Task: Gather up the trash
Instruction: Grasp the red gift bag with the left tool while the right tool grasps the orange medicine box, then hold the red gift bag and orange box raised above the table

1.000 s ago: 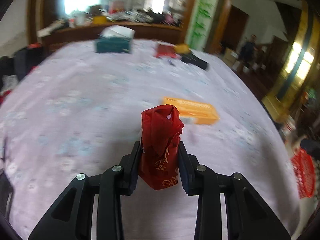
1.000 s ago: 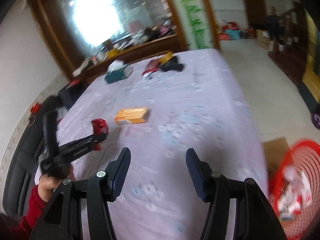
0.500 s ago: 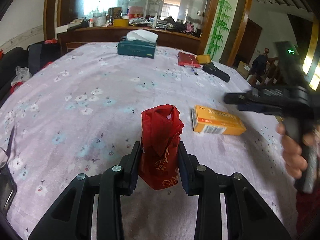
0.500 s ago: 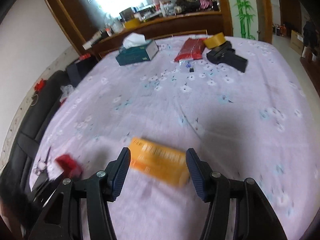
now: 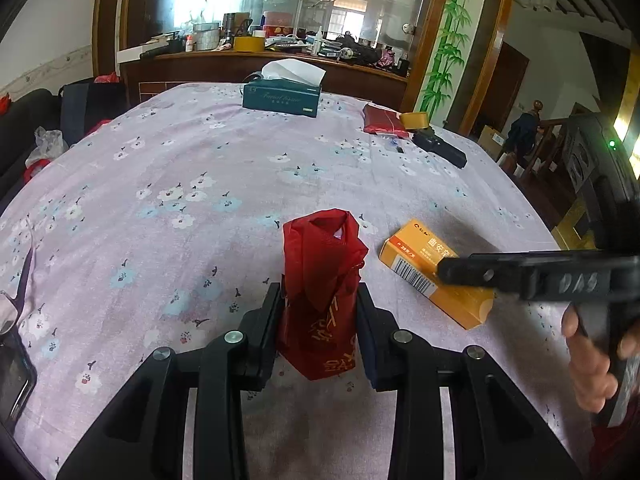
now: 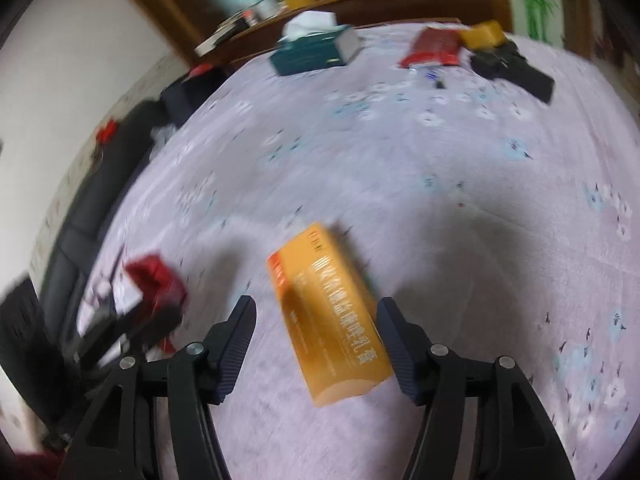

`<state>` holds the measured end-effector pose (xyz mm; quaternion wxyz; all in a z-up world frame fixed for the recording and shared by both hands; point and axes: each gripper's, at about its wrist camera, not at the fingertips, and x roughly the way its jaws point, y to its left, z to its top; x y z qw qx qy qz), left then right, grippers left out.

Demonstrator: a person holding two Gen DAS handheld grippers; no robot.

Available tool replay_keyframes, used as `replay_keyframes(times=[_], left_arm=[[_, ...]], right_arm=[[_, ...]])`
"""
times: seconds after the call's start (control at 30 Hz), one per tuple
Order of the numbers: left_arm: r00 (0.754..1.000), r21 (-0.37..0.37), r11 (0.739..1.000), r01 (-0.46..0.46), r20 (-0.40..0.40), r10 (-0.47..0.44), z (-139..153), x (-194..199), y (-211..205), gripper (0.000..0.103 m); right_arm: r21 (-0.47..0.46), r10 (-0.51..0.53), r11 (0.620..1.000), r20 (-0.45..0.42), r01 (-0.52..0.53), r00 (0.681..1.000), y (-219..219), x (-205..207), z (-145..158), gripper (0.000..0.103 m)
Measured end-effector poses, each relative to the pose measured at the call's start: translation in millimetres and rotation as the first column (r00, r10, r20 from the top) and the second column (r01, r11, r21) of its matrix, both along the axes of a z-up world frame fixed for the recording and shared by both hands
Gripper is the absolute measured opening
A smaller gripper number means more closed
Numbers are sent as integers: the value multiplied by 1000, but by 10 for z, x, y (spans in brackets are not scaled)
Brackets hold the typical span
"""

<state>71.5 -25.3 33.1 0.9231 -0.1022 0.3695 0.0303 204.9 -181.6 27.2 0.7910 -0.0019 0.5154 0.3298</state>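
Trash on our flowered purple tablecloth (image 5: 168, 168) comes in two pieces. We pinch the crumpled red bag (image 5: 322, 300) in our left gripper (image 5: 320, 332), whose jaws press against both of its sides and hold it upright just above the cloth. The orange box (image 6: 330, 314) lies flat on the cloth just to the right of the bag. Our right gripper (image 6: 316, 340) hangs over its near end with jaws spread, and they have just been opening wider; the box sits between them, but the pads do not press on it. From the left wrist view, that gripper's black finger (image 5: 520, 274) crosses in front of the box (image 5: 430, 268), with a hand (image 5: 592, 364) on its handle at the right edge. Well beyond, at the far end of the table, stand a green tissue box (image 5: 282, 98), a flat red packet (image 5: 382, 120) and a black object (image 5: 440, 148).
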Motion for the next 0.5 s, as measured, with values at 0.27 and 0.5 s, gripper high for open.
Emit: replay_keyframes(times=[0.27, 0.5], left_arm=[[1000, -13, 1000, -2, -8, 2, -23, 12, 34, 33], [999, -7, 999, 37, 7, -37, -3, 0, -42, 33]], right_arm=[[-220, 16, 975, 113, 10, 993, 264, -133, -164, 59], [-212, -94, 967, 224, 142, 970, 79, -505, 25, 56]])
